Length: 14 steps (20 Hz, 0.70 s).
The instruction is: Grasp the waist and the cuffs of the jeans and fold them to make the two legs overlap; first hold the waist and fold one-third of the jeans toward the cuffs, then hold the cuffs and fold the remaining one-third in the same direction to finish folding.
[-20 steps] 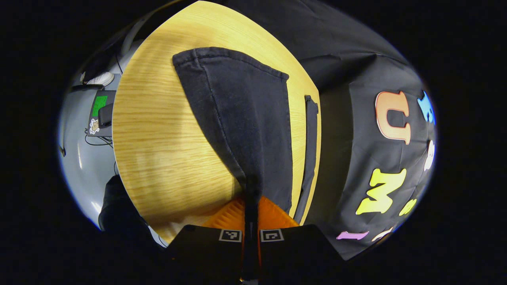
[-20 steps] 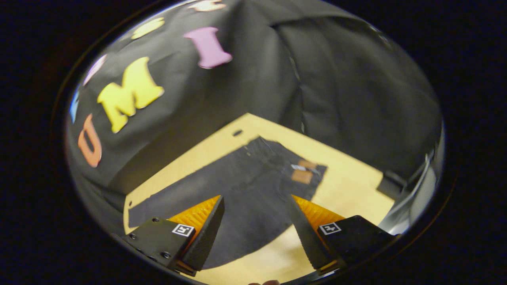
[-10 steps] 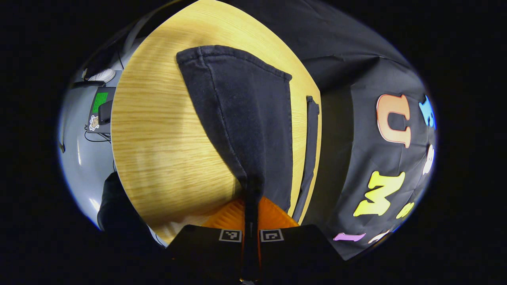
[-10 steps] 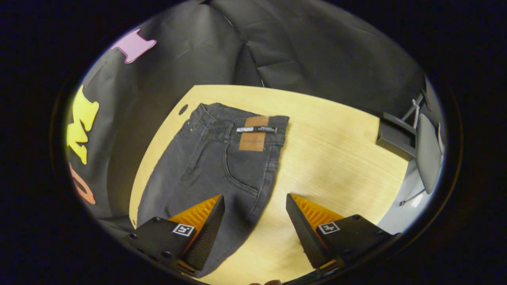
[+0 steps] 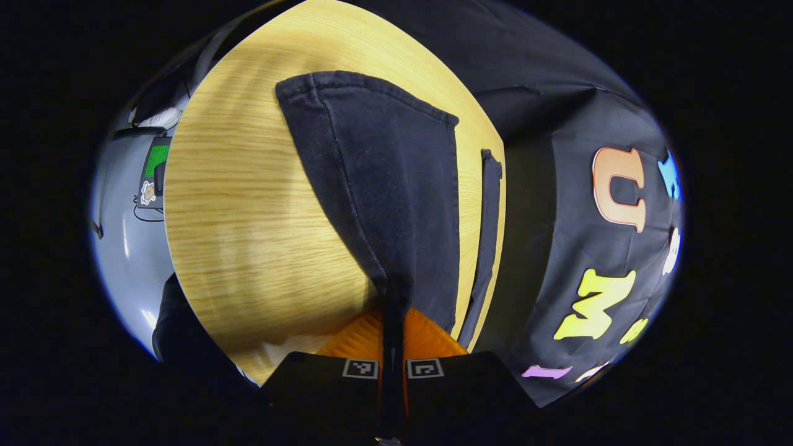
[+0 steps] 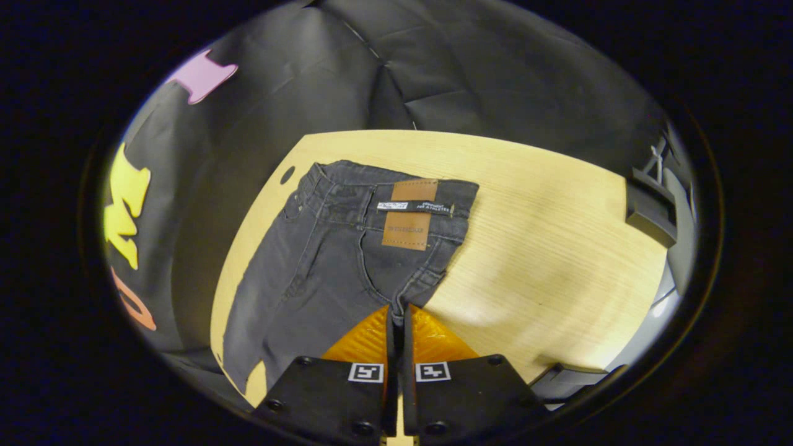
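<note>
Dark grey jeans (image 5: 384, 186) lie on the wooden table (image 5: 248, 204). In the left gripper view a leg stretches away to its cuff (image 5: 365, 90). My left gripper (image 5: 393, 310) is shut on the near end of that fabric. In the right gripper view the jeans (image 6: 322, 266) show the waist (image 6: 384, 179) at the far end, with a brown patch (image 6: 407, 214) on it. My right gripper (image 6: 399, 313) is shut on the jeans' near edge, below the patch.
A narrow dark strip (image 5: 486, 235) runs along the table edge by the booth wall. A small hole (image 6: 287, 174) sits in the table beside the waist. A black box (image 6: 647, 210) stands off the table's right end. Grey floor with a device (image 5: 155, 167) lies beyond.
My right gripper swung round to face the waist, came down to the jeans and shut on their near edge. The left gripper kept its hold and hardly moved.
</note>
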Tool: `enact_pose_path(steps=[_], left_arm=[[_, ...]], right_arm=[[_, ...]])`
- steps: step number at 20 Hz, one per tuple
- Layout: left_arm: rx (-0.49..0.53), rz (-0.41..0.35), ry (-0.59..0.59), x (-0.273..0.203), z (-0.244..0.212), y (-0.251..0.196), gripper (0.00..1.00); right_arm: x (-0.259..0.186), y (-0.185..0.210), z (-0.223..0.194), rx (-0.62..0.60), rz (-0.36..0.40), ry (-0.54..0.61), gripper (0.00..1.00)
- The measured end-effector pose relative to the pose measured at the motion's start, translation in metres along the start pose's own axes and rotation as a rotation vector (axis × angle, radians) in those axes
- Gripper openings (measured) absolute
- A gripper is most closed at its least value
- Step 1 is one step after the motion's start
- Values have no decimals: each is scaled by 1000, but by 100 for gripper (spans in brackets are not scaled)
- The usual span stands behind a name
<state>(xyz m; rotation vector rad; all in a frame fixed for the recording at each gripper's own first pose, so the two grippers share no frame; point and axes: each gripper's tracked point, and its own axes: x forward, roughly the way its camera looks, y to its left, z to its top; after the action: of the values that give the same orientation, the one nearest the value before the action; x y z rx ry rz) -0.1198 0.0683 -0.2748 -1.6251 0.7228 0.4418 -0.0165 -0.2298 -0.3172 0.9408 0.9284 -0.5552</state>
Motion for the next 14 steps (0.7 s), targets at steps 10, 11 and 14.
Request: enact_pose_path(steps=[10, 11, 14], left_arm=[[80, -25, 12, 1, 15, -67, 3], [95, -32, 16, 4, 17, -81, 3], [124, -48, 27, 19, 24, -122, 3]], right_arm=[[-42, 37, 24, 95, 155, -4, 1], [-49, 52, 31, 103, 188, -11, 1], [-58, 99, 51, 104, 276, -25, 0]])
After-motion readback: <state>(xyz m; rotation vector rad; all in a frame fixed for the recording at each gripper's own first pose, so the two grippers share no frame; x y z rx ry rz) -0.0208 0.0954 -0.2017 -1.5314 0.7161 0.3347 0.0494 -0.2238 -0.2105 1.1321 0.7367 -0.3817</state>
